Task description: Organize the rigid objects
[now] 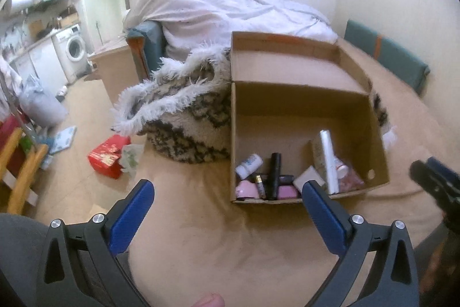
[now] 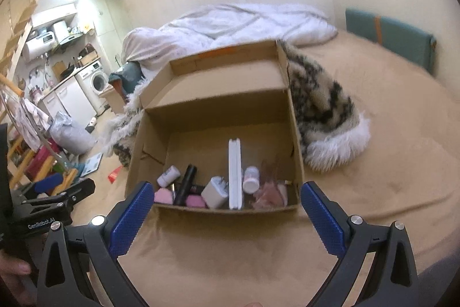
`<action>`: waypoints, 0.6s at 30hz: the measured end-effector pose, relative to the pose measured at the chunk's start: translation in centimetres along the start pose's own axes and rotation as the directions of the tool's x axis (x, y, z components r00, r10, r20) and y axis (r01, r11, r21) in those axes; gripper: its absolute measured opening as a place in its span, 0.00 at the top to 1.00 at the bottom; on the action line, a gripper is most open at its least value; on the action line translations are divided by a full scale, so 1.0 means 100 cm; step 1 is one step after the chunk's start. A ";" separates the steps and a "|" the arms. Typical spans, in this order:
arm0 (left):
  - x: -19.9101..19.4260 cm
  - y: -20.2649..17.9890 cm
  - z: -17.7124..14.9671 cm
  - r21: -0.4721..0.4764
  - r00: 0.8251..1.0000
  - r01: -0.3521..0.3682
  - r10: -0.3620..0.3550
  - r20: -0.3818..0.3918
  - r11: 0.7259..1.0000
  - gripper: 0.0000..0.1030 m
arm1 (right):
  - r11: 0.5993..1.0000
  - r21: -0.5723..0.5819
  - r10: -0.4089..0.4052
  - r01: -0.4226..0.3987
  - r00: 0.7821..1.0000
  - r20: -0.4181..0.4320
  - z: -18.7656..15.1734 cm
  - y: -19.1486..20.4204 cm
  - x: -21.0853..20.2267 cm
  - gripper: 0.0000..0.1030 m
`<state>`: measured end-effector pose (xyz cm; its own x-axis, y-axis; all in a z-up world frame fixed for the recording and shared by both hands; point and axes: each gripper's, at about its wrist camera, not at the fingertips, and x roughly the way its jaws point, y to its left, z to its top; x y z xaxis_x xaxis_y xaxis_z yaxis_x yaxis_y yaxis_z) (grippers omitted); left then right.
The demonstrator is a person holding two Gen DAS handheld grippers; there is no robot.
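An open cardboard box (image 1: 302, 102) (image 2: 218, 108) sits on a tan bed sheet (image 1: 201, 235). Along its near wall lie a white roll-on bottle (image 1: 249, 165) (image 2: 168, 175), a black tube (image 1: 274, 175) (image 2: 185, 183), pink items (image 1: 246, 189) (image 2: 164, 196), a white charger (image 2: 215, 191), an upright white flat case (image 1: 328, 160) (image 2: 235, 173) and a small white bottle (image 2: 251, 179). My left gripper (image 1: 227, 192) is open and empty, just short of the box's near left corner. My right gripper (image 2: 227, 193) is open and empty at the box's near wall.
A shaggy black-and-white throw (image 1: 187, 117) (image 2: 325, 111) lies against the box's far side. A white duvet (image 1: 230, 13) is heaped behind. A teal cushion (image 2: 391, 33) is at the back right. A red pack (image 1: 107, 156) lies on the floor at left. The other gripper shows at the right edge (image 1: 434, 177).
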<state>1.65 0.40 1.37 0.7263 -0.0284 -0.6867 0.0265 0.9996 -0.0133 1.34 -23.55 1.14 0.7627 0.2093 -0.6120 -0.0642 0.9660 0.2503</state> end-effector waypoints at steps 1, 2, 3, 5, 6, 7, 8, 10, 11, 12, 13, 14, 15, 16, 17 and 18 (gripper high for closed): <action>-0.002 0.001 0.000 -0.004 1.000 0.003 -0.003 0.007 1.000 0.01 | 1.000 0.003 0.001 -0.001 1.000 0.007 0.000 0.000 -0.001 0.00; -0.003 0.001 0.000 -0.006 1.000 -0.001 0.001 0.017 1.000 0.01 | 1.000 0.006 0.004 -0.004 1.000 0.015 0.001 0.000 -0.001 0.00; -0.004 0.001 0.000 -0.008 1.000 -0.007 0.007 0.022 1.000 0.01 | 1.000 0.006 0.002 -0.002 1.000 0.019 0.000 0.000 -0.001 0.00; -0.002 0.002 0.000 -0.021 1.000 -0.006 0.006 0.017 1.000 0.01 | 1.000 -0.001 -0.009 0.009 1.000 0.018 0.001 -0.001 0.001 0.00; -0.001 0.003 0.000 -0.030 1.000 0.000 0.000 0.009 1.000 0.01 | 1.000 0.001 -0.009 0.009 1.000 0.016 0.000 -0.001 0.001 0.00; 0.002 0.005 0.001 -0.043 1.000 0.013 -0.013 -0.007 0.999 0.01 | 1.000 0.005 -0.005 0.005 1.000 0.010 0.001 -0.001 0.003 0.00; 0.004 0.006 0.001 -0.052 1.000 0.021 -0.022 -0.018 0.998 0.01 | 1.000 0.009 -0.002 0.002 1.000 0.006 0.000 -0.001 0.004 0.00; 0.007 0.007 0.001 -0.062 0.999 0.020 -0.021 -0.029 0.998 0.01 | 1.000 0.014 -0.002 0.002 1.000 -0.002 0.000 -0.002 0.007 0.00; 0.007 0.006 0.001 -0.060 0.999 0.017 -0.019 -0.029 0.998 0.01 | 1.000 0.013 -0.004 0.004 1.000 -0.009 0.000 -0.001 0.008 0.00; 0.008 0.004 0.001 -0.053 0.999 0.012 -0.014 -0.030 0.999 0.01 | 1.000 0.014 -0.005 0.005 1.000 -0.016 -0.001 -0.001 0.010 0.00; 0.008 0.003 0.001 -0.048 0.999 0.011 -0.012 -0.030 0.999 0.01 | 1.000 0.018 -0.003 0.004 1.000 -0.022 -0.001 -0.002 0.011 0.00; 0.008 0.002 0.000 -0.042 0.999 0.011 -0.012 -0.031 0.999 0.01 | 1.000 0.022 -0.002 0.003 1.000 -0.025 -0.001 -0.001 0.011 0.00; 0.007 0.000 0.000 -0.038 0.999 0.014 -0.015 -0.030 0.999 0.01 | 1.000 0.027 0.000 0.001 1.000 -0.027 -0.002 -0.002 0.011 0.00; 0.006 -0.001 0.000 -0.033 0.999 0.020 -0.021 -0.027 0.999 0.01 | 1.000 0.031 0.002 -0.001 1.000 -0.028 -0.002 -0.002 0.011 0.00; 0.005 -0.002 0.000 -0.030 0.999 0.023 -0.024 -0.024 0.999 0.01 | 0.999 0.033 0.002 -0.001 1.000 -0.028 -0.002 -0.002 0.011 0.00; 0.005 -0.003 0.000 -0.027 0.999 0.024 -0.025 -0.020 0.999 0.01 | 0.999 0.032 0.000 0.000 1.000 -0.028 -0.001 -0.003 0.011 0.00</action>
<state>1.95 0.12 1.03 0.7113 -0.0527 -0.7009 0.0251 0.9985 -0.0496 2.12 -23.56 0.29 0.7444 0.2139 -0.6325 -0.0434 0.9608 0.2738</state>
